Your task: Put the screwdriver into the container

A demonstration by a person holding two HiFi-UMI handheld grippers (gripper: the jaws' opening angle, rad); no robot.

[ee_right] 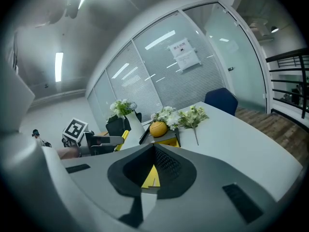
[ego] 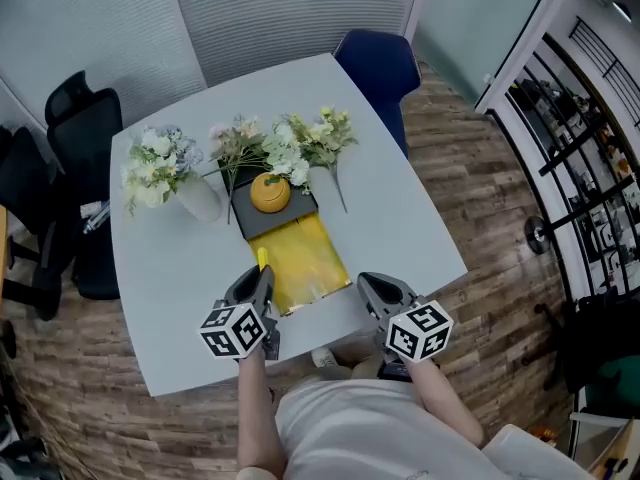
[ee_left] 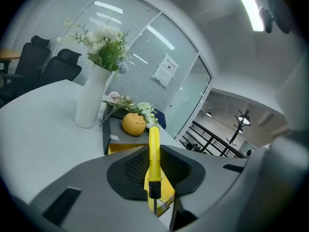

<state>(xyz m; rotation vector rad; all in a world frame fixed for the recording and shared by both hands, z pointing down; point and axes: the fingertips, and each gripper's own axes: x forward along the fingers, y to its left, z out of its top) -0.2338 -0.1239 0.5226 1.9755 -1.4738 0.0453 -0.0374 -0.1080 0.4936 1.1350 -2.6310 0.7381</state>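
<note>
Left gripper (ee_left: 154,152): jaws clamped on the screwdriver (ee_left: 154,138). The yellow handle stands up past the pads, with the black collar and the start of the metal shaft toward the camera. The shaft's tip is cut off by the gripper body, so the blade type cannot be made out. In the head view only the end of the yellow handle shows ahead of the left jaws. It is over or beside the near-left edge of the yellow container (ego: 312,268); contact with the rim cannot be told from any view. Right gripper (ee_right: 154,153): jaw tips closed together with nothing between them. A sliver of the yellow container shows through the gap lower down. The head view shows this gripper low over the table (ego: 410,218), just beside the container's near-right corner. The container's inside is glossy and hard to read; no contents can be made out. Its far end is covered by a grey slab (ego: 268,220) carrying an orange round object (ego: 270,192). Only the head view gives the layout: a white vase (ego: 200,198) to the left and loose flower sprigs (ego: 305,143) across the far side. The right gripper view adds a side look at the left gripper and its marker cube, with the yellow handle projecting forward. Left gripper view shows the vase upright, the head view lying-like from above.
</note>
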